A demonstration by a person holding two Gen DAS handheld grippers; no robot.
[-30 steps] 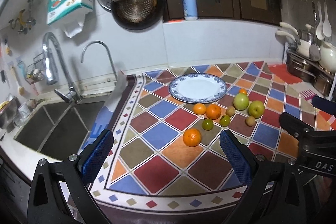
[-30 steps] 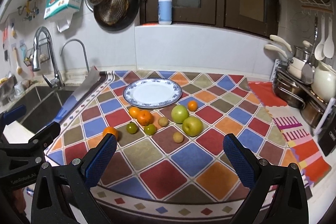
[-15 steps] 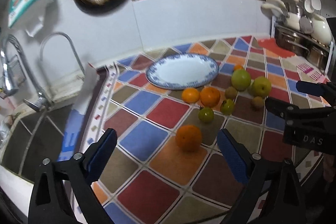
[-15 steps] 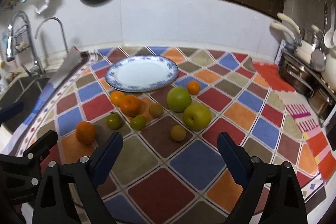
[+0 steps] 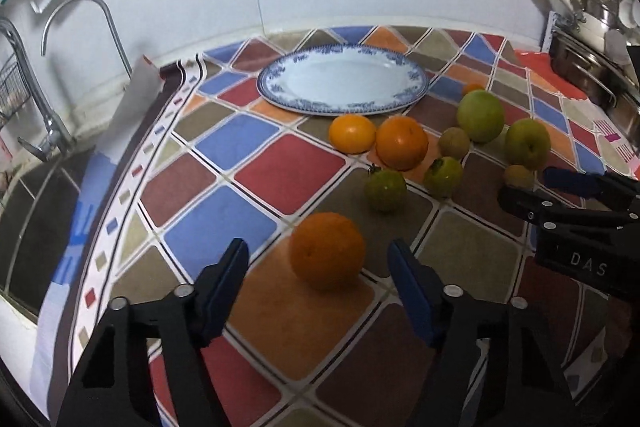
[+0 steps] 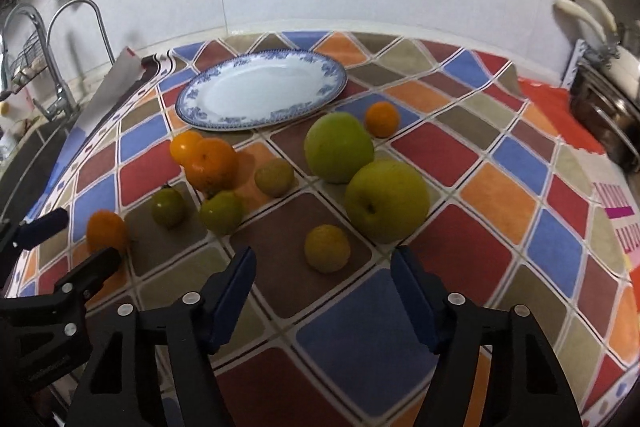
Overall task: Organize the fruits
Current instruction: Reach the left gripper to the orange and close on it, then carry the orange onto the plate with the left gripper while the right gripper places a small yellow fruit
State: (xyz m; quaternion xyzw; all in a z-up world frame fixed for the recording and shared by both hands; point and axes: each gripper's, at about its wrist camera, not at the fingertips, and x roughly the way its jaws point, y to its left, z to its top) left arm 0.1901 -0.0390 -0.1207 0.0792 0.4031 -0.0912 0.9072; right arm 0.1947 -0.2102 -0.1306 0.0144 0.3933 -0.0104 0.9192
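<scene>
1. The patchwork-patterned counter mat (image 5: 256, 179) spreads beneath and ahead of both claws and carries everything; its flat surface is likely why the round fruit stays put.
2. The blue-rimmed plate (image 5: 280, 95) lies beyond all the fruit, straight ahead of the left claw and ahead-left of the right one. It is bare, so I judge it the collecting spot, with no fruit moved there yet.
3. Two green apples (image 6: 386, 201) sit touching, just ahead and right of the right claw's gap; skins are matte yellow-green, the nearer one showing its stem dimple.
4. The left gripper (image 5: 318, 267) hangs low with jaws spread wide and nothing between the pads. The nearest orange (image 5: 327, 251) sits just ahead of that gap, centred, apart from the other fruit; it is round, bright and evenly coloured. The lining-up suggests it is the first pick.
5. The right gripper (image 6: 323, 279) is likewise spread and empty, with a small yellowish fruit (image 6: 327, 247) just ahead of its gap, dull and faintly pitted.
6. Further off lie two more oranges (image 5: 401, 142) touching, small green fruits (image 5: 385, 190) and a tiny orange one (image 6: 382, 119) near the plate rim.
</scene>
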